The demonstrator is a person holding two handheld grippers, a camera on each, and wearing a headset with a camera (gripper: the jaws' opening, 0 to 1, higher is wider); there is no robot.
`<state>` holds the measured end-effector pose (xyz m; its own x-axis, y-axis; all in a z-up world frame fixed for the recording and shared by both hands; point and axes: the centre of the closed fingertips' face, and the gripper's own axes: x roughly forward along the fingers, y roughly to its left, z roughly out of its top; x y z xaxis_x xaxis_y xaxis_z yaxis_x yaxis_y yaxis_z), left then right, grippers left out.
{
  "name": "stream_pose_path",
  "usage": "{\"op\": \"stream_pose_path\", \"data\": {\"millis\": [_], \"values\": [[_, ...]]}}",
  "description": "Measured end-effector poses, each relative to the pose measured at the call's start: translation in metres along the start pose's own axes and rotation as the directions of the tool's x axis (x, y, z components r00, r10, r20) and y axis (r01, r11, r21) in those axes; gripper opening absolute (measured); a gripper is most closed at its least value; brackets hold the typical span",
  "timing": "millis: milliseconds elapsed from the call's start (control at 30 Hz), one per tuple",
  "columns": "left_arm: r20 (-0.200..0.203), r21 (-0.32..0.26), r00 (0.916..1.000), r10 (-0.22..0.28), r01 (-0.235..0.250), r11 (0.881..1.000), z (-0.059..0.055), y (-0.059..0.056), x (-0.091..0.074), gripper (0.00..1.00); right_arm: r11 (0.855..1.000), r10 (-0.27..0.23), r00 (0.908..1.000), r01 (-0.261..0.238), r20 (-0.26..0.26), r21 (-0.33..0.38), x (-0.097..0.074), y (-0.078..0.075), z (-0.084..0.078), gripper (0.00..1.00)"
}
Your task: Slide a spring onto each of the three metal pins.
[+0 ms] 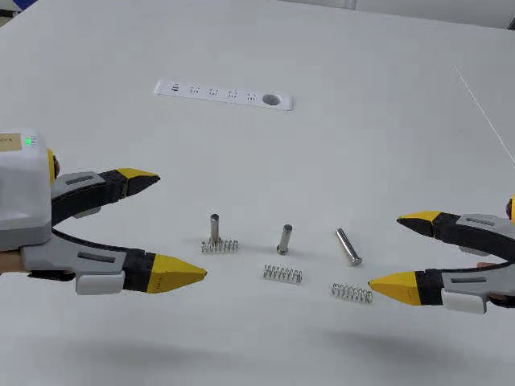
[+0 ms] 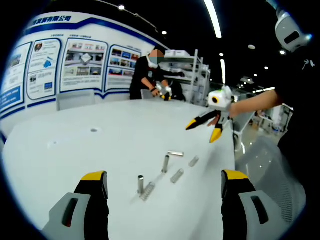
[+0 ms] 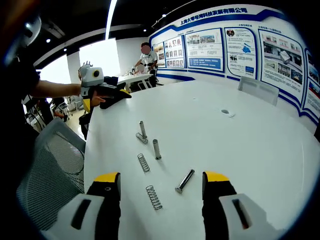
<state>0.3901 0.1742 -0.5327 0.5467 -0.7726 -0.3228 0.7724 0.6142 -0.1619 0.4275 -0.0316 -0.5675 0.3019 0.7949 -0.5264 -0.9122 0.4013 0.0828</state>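
Three metal pins sit mid-table. The left pin (image 1: 215,227) (image 2: 140,184) and the middle pin (image 1: 284,239) (image 3: 156,149) stand upright; the right pin (image 1: 348,246) (image 3: 184,181) lies flat. One spring (image 1: 220,246) rests against the left pin's base. A second spring (image 1: 282,274) (image 3: 143,162) lies in front of the middle pin, and a third (image 1: 352,293) (image 3: 153,197) in front of the lying pin. My left gripper (image 1: 179,225) (image 2: 164,176) hovers open left of the pins. My right gripper (image 1: 386,251) (image 3: 161,176) hovers open to their right, near the third spring. Both hold nothing.
A white power strip (image 1: 223,93) lies at the back of the white table (image 1: 362,145), and a thin cable (image 1: 483,112) runs along the right. A mesh chair (image 3: 45,165) stands at the table's edge. A person (image 2: 145,80) works at a far table.
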Motion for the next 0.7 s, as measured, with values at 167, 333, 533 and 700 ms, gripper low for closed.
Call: {"op": "stream_pose_path", "data": {"millis": [167, 333, 533, 700], "values": [[-0.005, -0.005, 0.9999, 0.01, -0.01, 1.0, -0.004, 0.001, -0.003, 0.96, 1.0, 0.015, 0.9999, -0.015, 0.002, 0.003, 0.009, 0.001, 0.004, 0.66], [-0.014, -0.006, 0.9997, 0.019, -0.019, 1.0, -0.008, 0.002, -0.005, 0.95, 0.999, 0.013, 0.9998, -0.012, -0.013, 0.031, 0.018, -0.005, 0.0, 0.59], [-0.012, -0.021, 0.9995, 0.031, -0.031, 0.999, -0.011, 0.004, -0.008, 0.95, 0.999, -0.012, 0.9999, 0.012, -0.005, 0.033, 0.025, -0.014, 0.005, 0.58], [-0.014, -0.024, 0.999, 0.043, -0.043, 0.999, -0.014, 0.007, -0.01, 0.96, 0.998, -0.027, 0.9995, 0.027, -0.014, 0.051, 0.031, -0.022, 0.002, 0.56]]}}
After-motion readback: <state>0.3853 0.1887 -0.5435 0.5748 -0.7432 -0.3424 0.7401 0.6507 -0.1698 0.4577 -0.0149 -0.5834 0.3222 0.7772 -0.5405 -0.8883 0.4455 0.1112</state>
